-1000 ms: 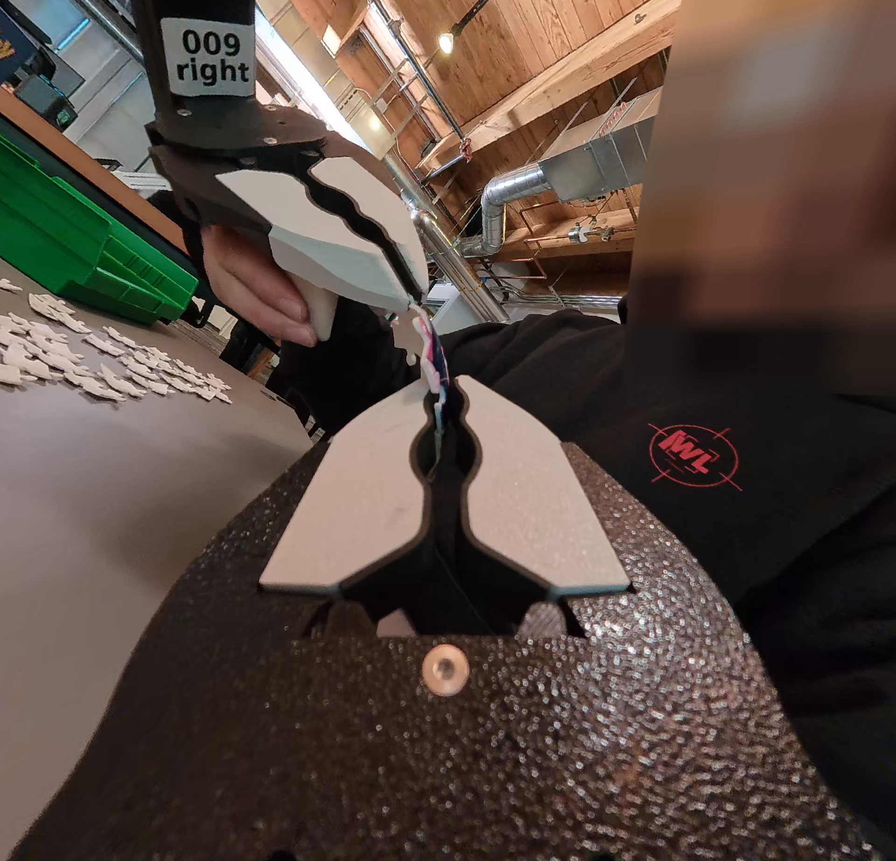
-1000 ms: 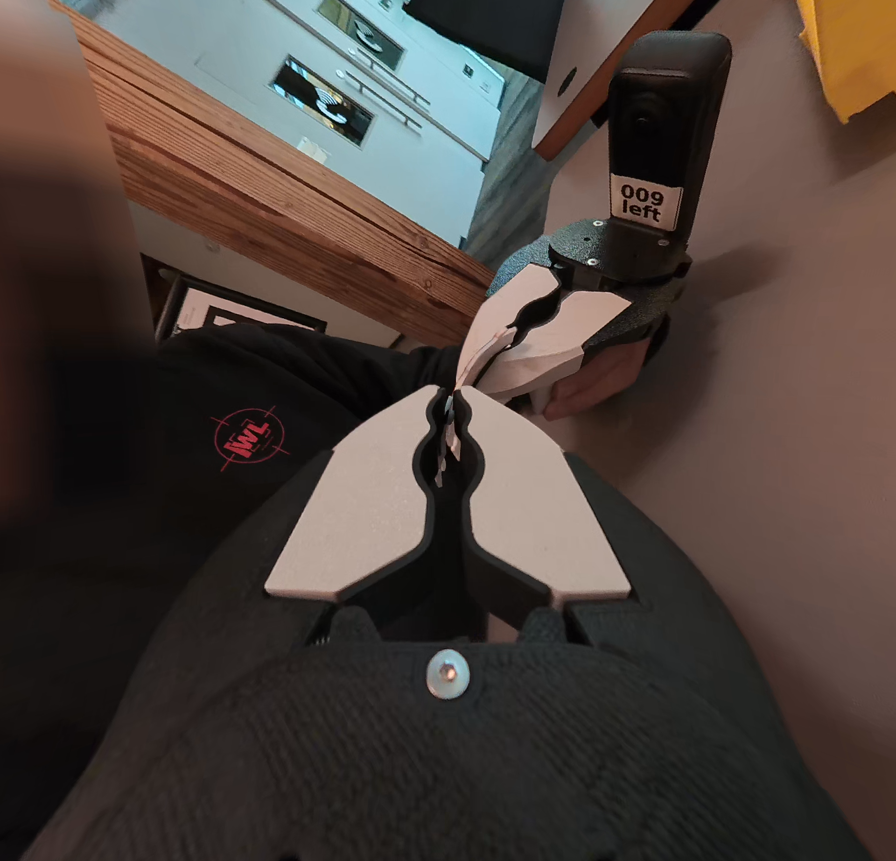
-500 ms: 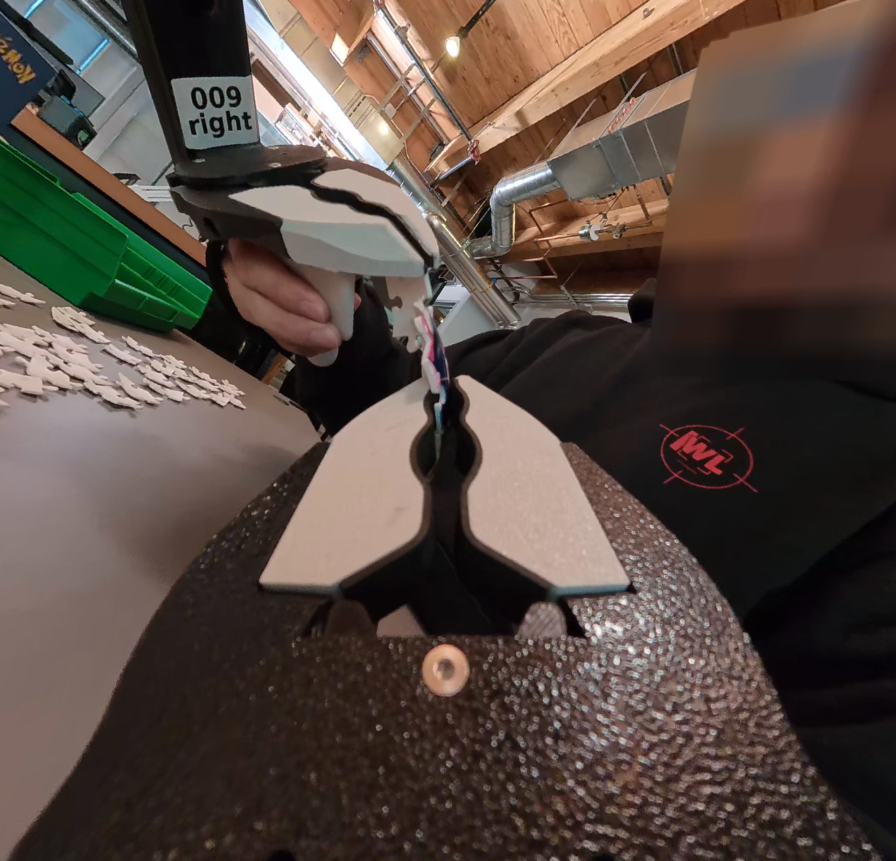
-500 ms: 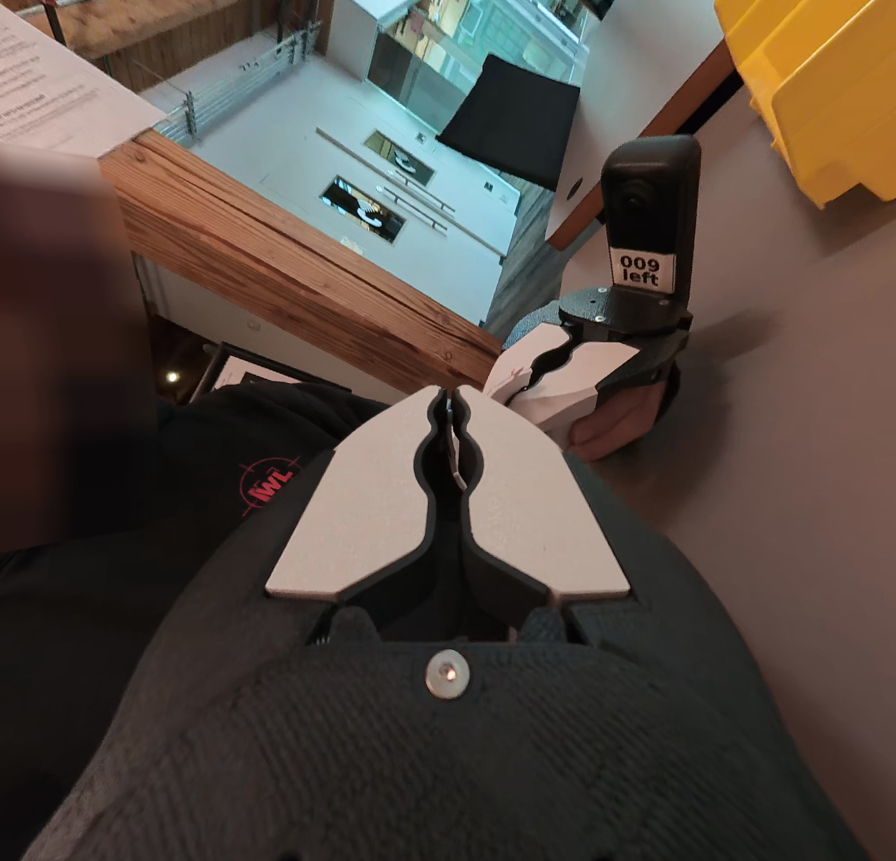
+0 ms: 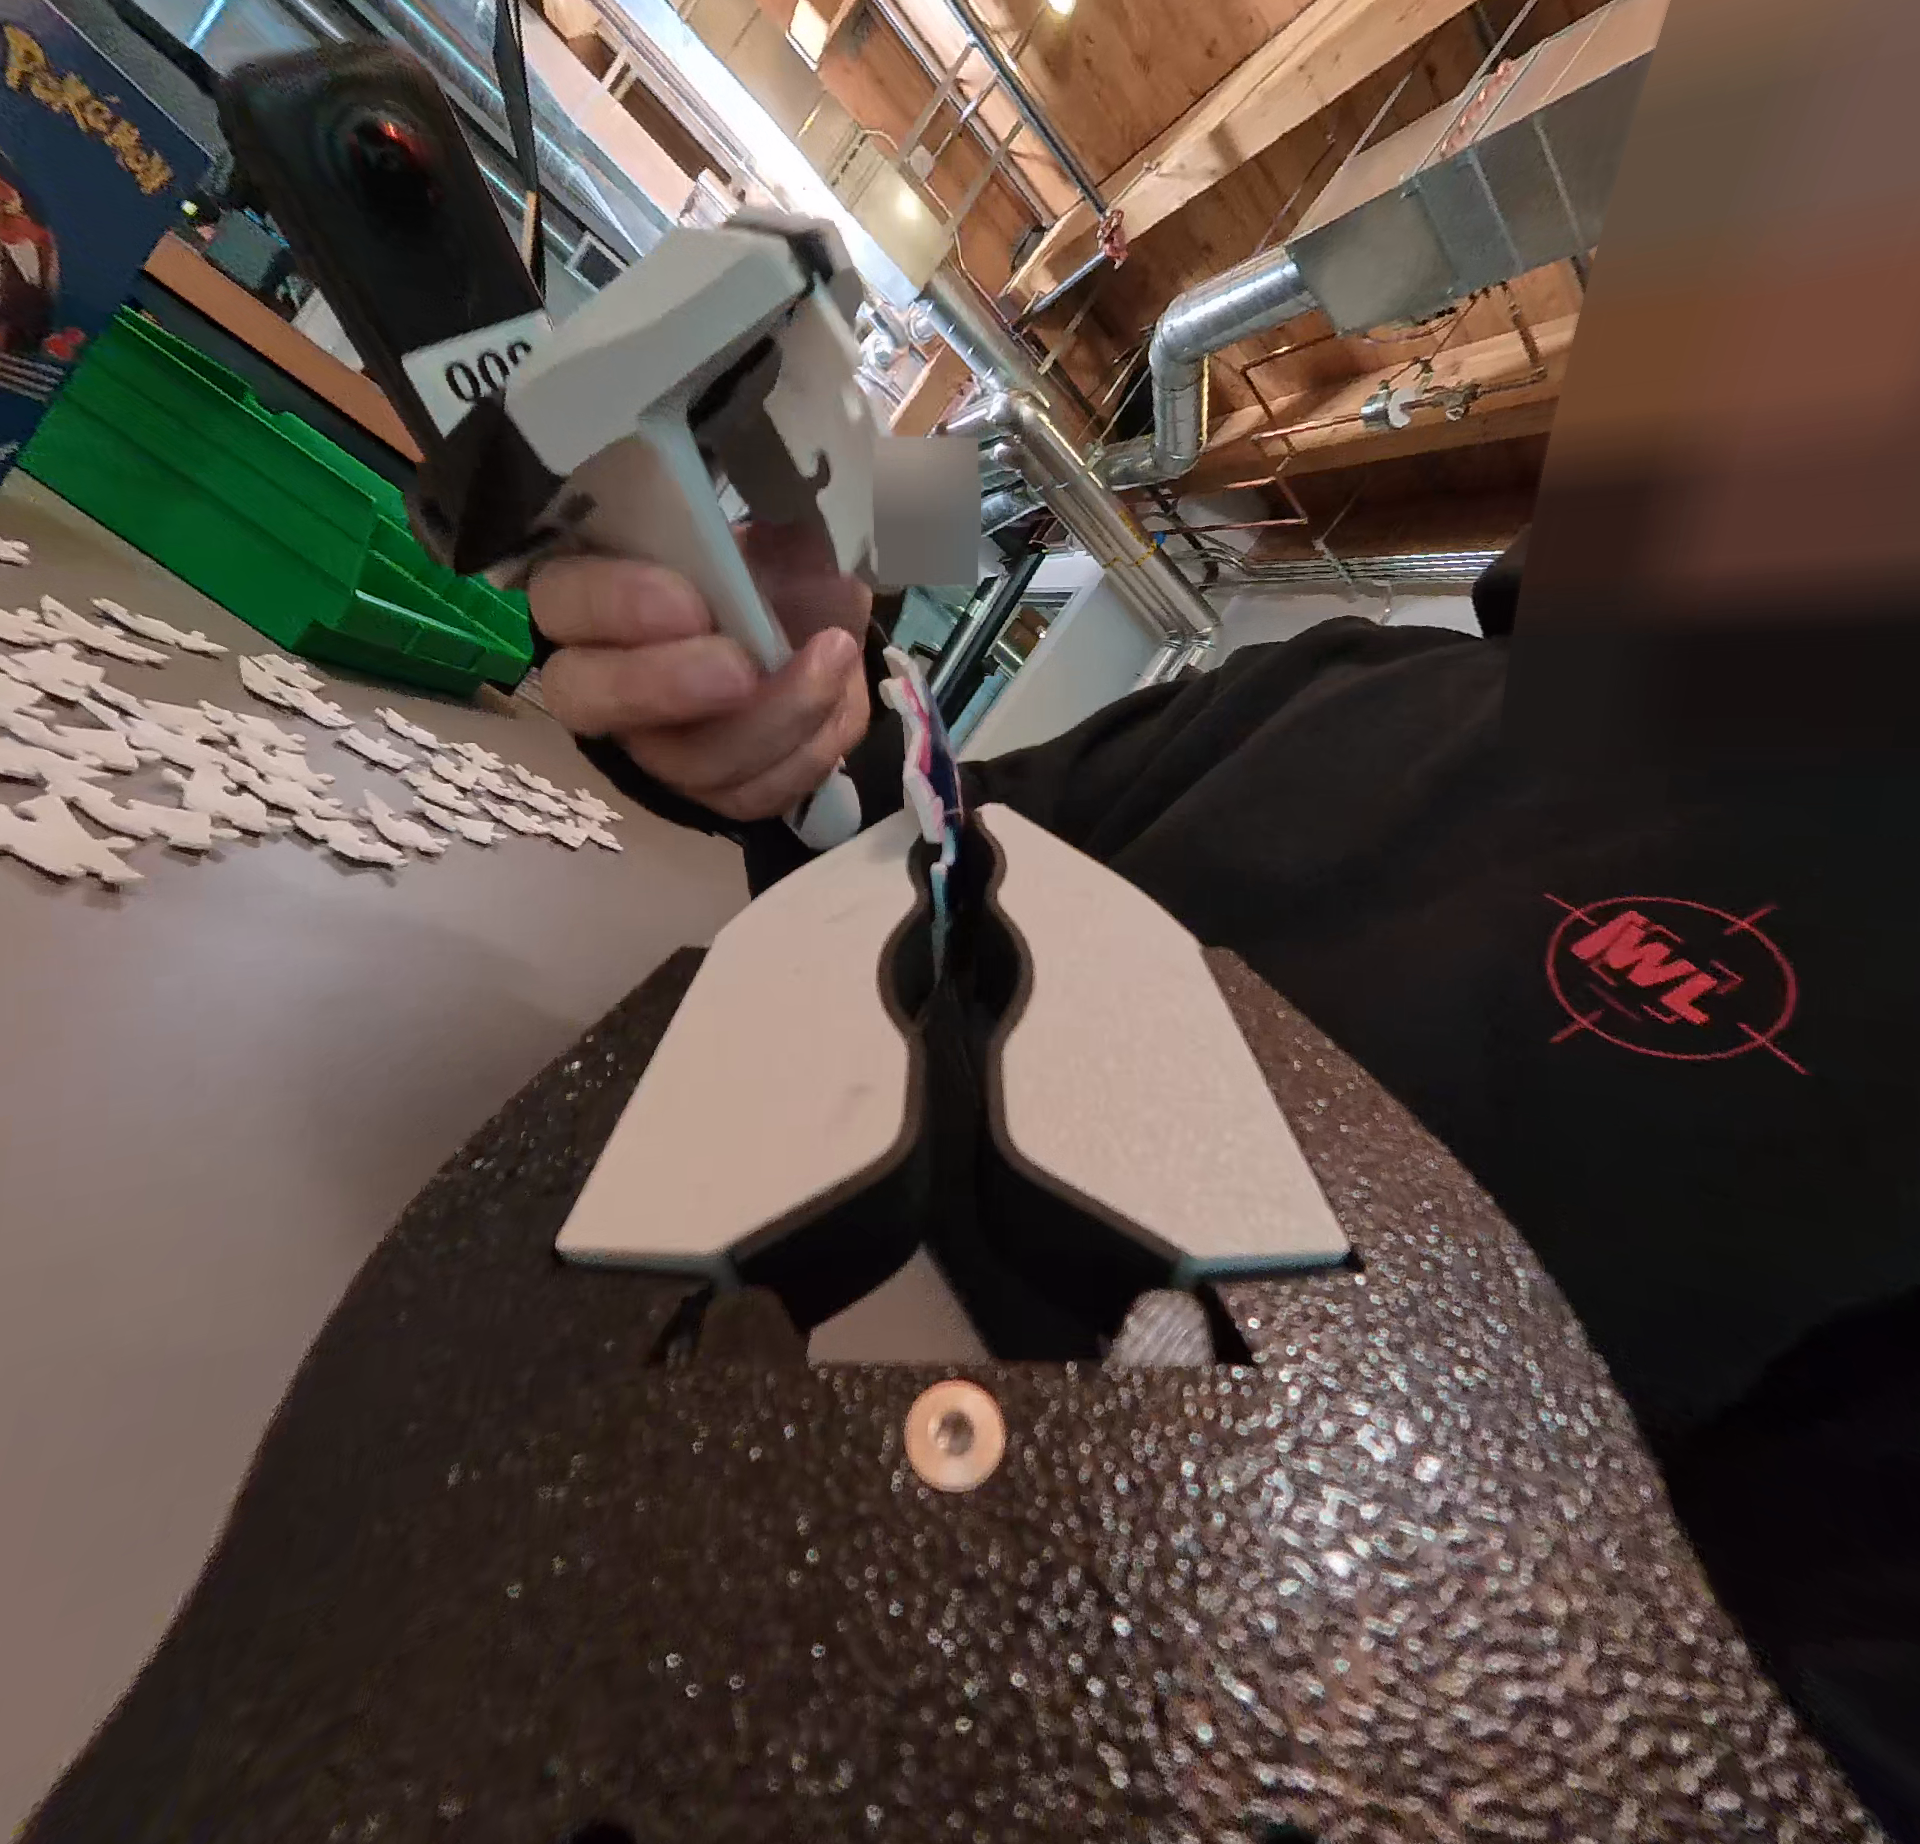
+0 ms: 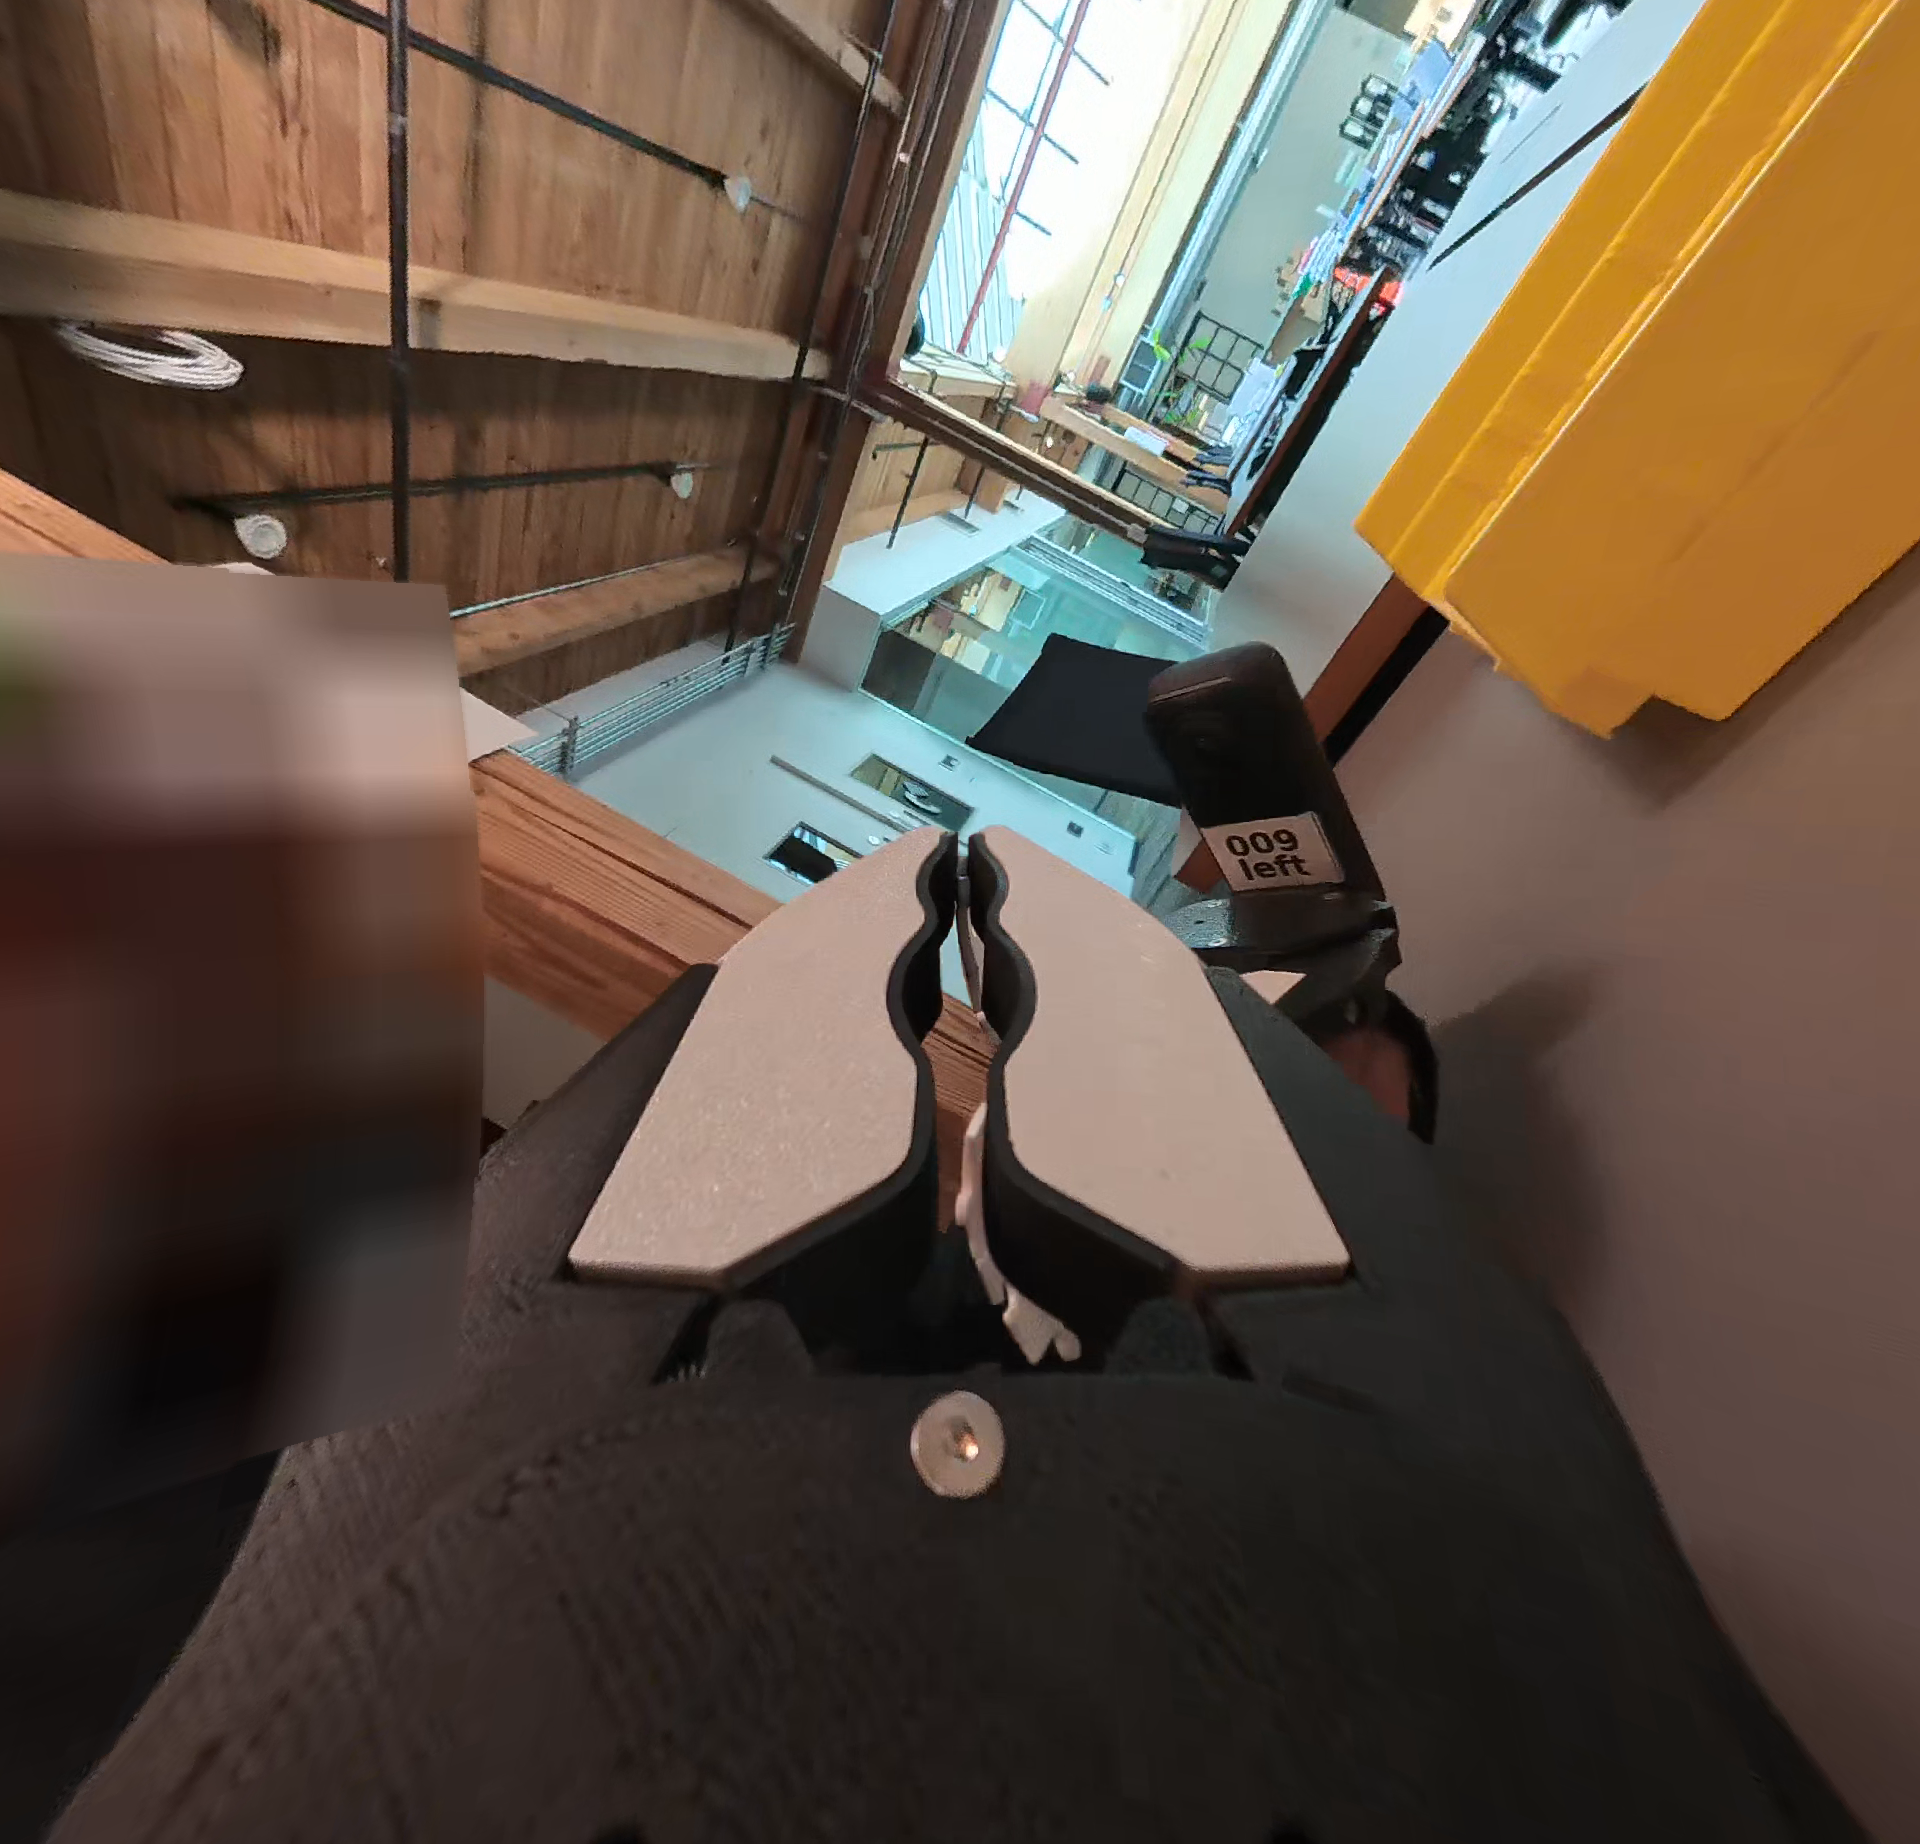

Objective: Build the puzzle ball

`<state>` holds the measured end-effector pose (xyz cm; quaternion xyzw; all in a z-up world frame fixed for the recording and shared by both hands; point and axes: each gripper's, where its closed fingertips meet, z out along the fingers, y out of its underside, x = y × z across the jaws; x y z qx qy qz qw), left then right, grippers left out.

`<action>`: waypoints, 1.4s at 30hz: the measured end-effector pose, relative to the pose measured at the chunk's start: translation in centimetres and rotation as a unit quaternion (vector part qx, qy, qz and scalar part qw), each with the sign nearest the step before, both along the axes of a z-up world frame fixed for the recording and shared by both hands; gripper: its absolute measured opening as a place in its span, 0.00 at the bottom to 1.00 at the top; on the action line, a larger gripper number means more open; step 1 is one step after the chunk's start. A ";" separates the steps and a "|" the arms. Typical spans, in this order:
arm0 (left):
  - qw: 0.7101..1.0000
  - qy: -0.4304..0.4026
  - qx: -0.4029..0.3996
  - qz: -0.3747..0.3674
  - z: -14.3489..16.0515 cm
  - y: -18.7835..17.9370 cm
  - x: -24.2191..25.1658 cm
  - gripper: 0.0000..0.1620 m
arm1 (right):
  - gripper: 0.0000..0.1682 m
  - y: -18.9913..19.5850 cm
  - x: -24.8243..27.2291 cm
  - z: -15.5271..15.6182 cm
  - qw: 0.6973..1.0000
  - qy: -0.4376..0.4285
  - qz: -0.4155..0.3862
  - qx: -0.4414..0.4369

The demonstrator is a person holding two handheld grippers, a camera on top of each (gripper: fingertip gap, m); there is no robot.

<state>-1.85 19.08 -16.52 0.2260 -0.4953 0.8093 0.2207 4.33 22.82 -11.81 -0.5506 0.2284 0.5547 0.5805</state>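
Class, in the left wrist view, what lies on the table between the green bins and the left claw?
Scattered white puzzle pieces lie on the table in front of the green bins; nearer the left claw the table is bare.

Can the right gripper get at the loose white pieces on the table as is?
Probably not yet. The right gripper is shut on a white puzzle piece and raised off the table. The loose white pieces lie unobstructed, but it would have to free its jaws first.

Green bins (image 5: 239,506) on the grey table (image 5: 260,1015), yellow bins (image 6: 1683,360), wooden ceiling (image 5: 1195,49), silver duct (image 5: 1226,329).
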 end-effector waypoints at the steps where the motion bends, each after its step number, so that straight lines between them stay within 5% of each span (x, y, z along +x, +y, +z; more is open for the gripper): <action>1: 1.000 -0.004 0.000 0.002 0.1 0.0 0.0 0.01 | 0.01 0.0 -0.2 0.0 1.000 0.008 0.001 0.004; 11: 0.994 -0.020 0.106 0.018 -1.4 -0.4 -0.4 0.01 | 0.01 -0.2 -1.4 -1.5 0.997 -0.054 0.019 -0.057; 42: 0.988 -0.003 0.155 0.024 -3.1 0.1 -0.2 0.01 | 0.01 -0.7 -2.4 -3.7 0.981 -0.128 0.081 -0.124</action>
